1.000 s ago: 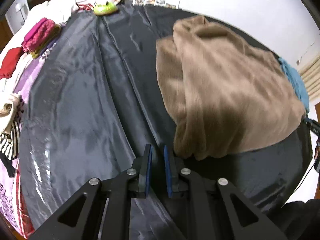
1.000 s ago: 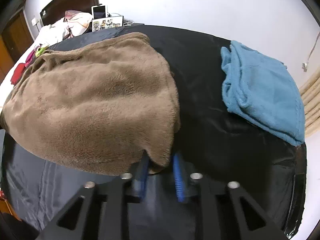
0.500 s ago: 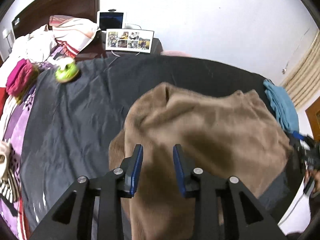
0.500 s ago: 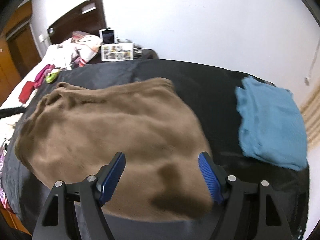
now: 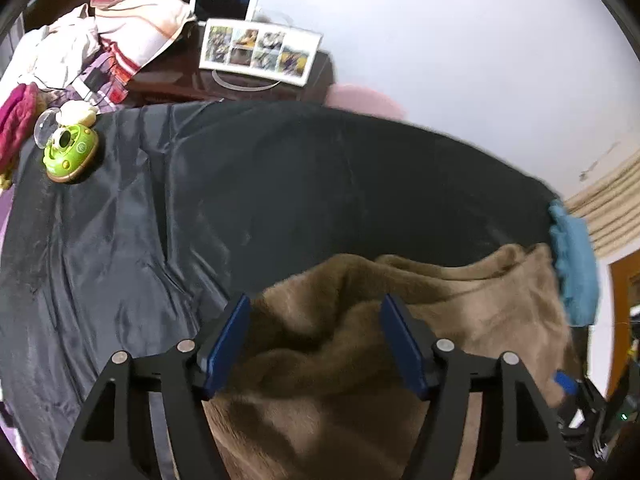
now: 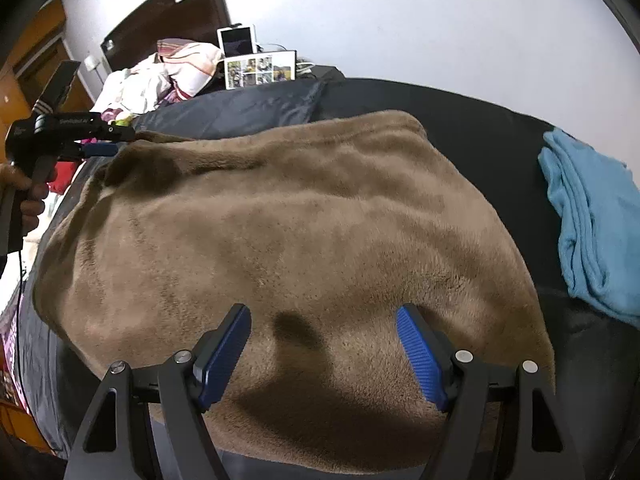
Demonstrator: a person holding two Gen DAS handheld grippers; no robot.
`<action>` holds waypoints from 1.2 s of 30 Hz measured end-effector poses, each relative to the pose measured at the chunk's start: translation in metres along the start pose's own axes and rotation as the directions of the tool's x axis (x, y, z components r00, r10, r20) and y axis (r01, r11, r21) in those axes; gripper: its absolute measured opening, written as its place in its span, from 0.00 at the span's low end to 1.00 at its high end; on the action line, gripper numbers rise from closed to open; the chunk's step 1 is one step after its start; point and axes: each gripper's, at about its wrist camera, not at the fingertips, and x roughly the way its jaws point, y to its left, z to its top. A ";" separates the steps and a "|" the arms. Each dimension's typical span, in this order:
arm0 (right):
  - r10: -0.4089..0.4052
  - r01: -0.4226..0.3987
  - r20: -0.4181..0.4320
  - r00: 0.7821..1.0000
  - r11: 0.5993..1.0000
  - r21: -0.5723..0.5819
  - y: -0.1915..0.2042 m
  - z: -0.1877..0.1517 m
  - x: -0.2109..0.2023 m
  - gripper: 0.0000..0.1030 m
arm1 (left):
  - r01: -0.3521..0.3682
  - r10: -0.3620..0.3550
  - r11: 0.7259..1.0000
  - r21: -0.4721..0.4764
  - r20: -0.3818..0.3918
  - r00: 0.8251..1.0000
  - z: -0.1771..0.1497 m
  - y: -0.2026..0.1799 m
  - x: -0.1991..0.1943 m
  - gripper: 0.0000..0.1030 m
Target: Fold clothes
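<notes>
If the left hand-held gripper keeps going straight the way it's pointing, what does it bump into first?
Most likely the fuzzy brown garment. The left hand-held gripper points down at it, jaws opening, with nothing pinched between them. How far above the fabric it hangs is hard to judge.

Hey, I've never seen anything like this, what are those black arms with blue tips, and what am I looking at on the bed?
Those are two hand-held grasping tools; a person carries one in each hand, each with a fisheye camera looking along its fingers. One picture comes from the left tool, whose jaws are opening, the other from the right tool, which is open. Neither holds anything. Below both lies a brown fleece garment on a dark sheet. A folded blue garment lies beside it, and a green toy sits near the pillows.
</notes>
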 end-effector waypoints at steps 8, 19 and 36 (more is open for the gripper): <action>-0.077 0.076 -0.012 0.997 0.995 -0.064 0.009 0.001 0.015 0.75 | -0.215 0.215 0.977 0.006 -0.005 0.977 0.028 0.015 0.006 0.70; -0.104 0.104 0.007 0.995 0.995 0.000 -0.010 0.025 0.020 0.75 | -0.033 0.031 0.995 0.089 0.023 0.999 0.033 0.015 -0.027 0.68; -0.114 0.114 0.008 0.993 0.993 -0.007 -0.009 0.029 0.026 0.75 | -0.011 0.047 0.951 0.308 -0.110 0.993 0.000 -0.032 0.022 0.47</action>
